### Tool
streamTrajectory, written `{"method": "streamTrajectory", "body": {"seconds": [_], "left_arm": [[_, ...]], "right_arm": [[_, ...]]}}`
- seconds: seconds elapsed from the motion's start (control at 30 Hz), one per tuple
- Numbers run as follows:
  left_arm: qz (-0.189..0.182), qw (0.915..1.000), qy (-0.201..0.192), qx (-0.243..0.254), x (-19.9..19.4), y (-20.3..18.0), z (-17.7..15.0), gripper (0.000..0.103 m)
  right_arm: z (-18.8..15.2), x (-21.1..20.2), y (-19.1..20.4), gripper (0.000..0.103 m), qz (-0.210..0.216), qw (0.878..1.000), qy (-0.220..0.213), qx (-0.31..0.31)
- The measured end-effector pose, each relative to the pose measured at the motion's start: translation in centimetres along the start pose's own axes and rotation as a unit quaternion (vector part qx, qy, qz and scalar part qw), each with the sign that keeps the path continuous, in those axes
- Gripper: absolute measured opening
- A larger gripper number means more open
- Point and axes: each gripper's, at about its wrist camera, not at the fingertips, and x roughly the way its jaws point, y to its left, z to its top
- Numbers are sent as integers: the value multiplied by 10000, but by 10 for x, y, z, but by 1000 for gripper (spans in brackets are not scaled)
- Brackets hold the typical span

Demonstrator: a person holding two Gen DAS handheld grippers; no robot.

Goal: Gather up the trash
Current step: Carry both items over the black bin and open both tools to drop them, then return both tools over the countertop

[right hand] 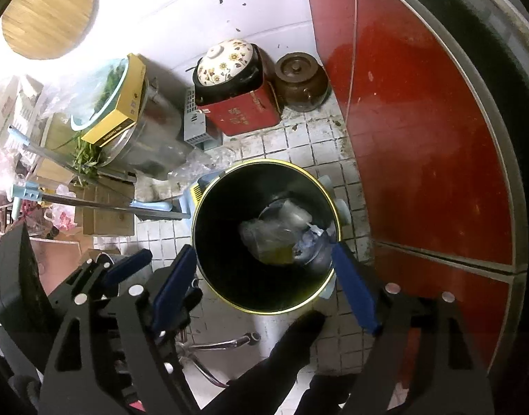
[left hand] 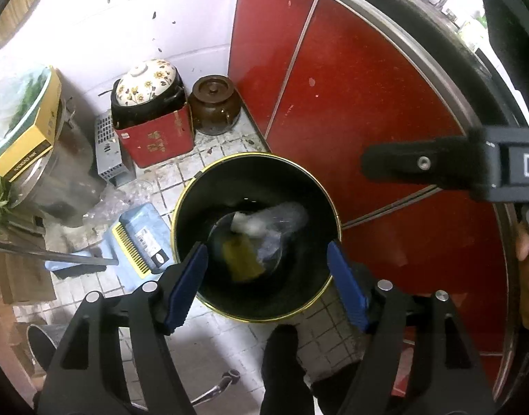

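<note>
In the left wrist view the left gripper [left hand: 267,259] hangs steeply over a black trash bin [left hand: 195,186] with a gold rim, its blue pads spread wide with nothing between them. Inside the bin lies the trash: a clear plastic wrapper [left hand: 281,216] with a white scrap, and a yellowish piece [left hand: 245,259] beside it, blurred enough that it may not have settled. The right gripper [left hand: 378,164] reaches in from the right edge above the red cabinet door [left hand: 350,103]; its jaws cannot be read here. A blue dustpan [left hand: 140,238] lies on the tiled floor just left of the bin. In the right wrist view the right gripper [right hand: 264,271] also points down into the bin [right hand: 223,276], jaws apart and empty, with the crumpled wrapper [right hand: 274,235] at the bottom. The drop looks done, so the sound move is probably to lift both grippers straight up, keeping the open fingers off the gold rim so the bin is not tipped against the dustpan.
</note>
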Motion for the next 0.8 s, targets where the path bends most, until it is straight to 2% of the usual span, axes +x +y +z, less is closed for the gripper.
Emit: {"method": "streamTrajectory", "body": {"seconds": [0.07, 0.23, 0.37, 0.47, 0.57, 0.7, 0.8], "left_arm": [[27, 10000, -33, 10, -6, -2, -1, 72], [196, 9992, -188, 286, -39, -19, -3, 81], [299, 9967, -371, 656, -78, -49, -2, 95], [377, 9937, -367, 990, -104, -84, 1, 96], [260, 9890, -390, 1401, -126, -129, 2, 96], [-161, 9720, -574, 2275, -156, -215, -5, 96], [-597, 9470, -705, 3077, -178, -296, -16, 96]], "right_arm": [[-3, -9, -1, 84, 2, 10000, -70, -9], [-19, -52, -2, 86, -4, 9995, -321, -19], [-50, -121, -16, 93, -88, 9971, -759, 17], [-85, -181, -38, 95, -95, 9937, -1114, 107], [-129, -237, -69, 95, -445, 9876, -1468, 336], [-202, -309, -121, 95, -973, 9705, -1931, 1068], [-258, -352, -152, 95, -1399, 9511, -2226, 1624]]}}
